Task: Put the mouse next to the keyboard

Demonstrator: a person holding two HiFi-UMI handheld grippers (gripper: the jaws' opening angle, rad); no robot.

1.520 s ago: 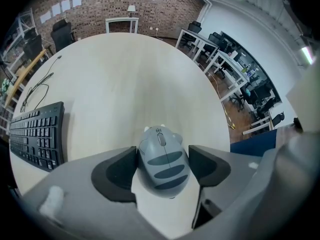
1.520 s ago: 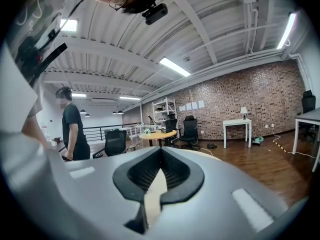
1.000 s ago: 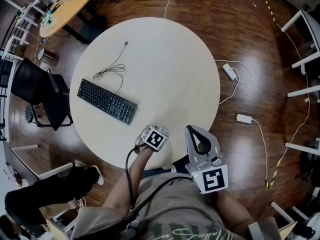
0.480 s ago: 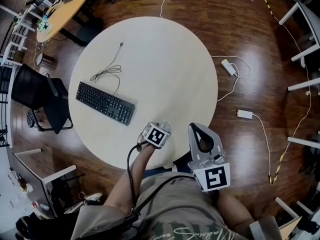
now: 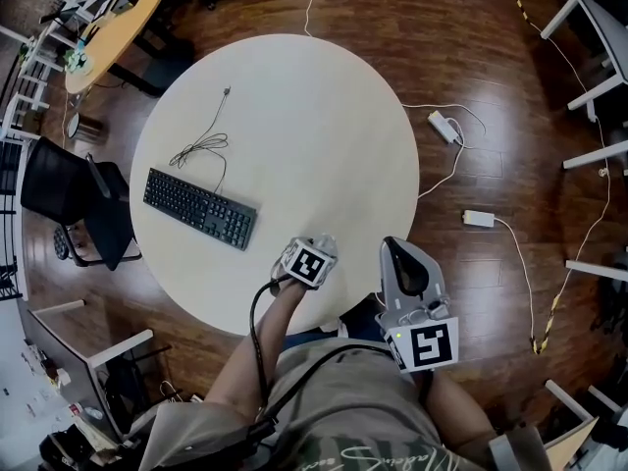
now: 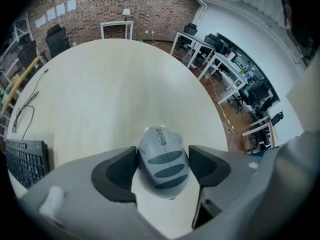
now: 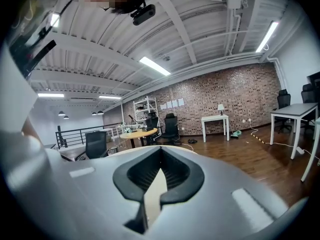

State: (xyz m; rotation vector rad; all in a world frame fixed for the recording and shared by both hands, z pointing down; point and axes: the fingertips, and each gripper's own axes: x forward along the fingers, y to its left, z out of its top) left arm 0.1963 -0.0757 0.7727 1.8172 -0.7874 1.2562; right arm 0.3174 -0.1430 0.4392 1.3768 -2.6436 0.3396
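The left hand-held gripper (image 6: 163,153) sits low and centre in the head view, at the near edge of the round cream tabletop (image 5: 324,126). In its own view, its two dark pads pinch the sides of a grey computer mouse with darker stripes (image 6: 164,165), which fills the gap between them. Whether the mouse is lifted clear of the surface cannot be told.

The black rectangular keyboard (image 5: 199,208) lies at centre left of the head view, well apart from the mouse. Its thin black cable (image 5: 201,145) is looped above it.

The right hand-held gripper (image 7: 160,153) is pressed together on nothing, just off the table's lower edge.

Over the last second, neither gripper has moved relative to the table edge, and only the head view has drifted slightly. The mouse appears gripped, but the carry towards the keyboard looks not yet begun.
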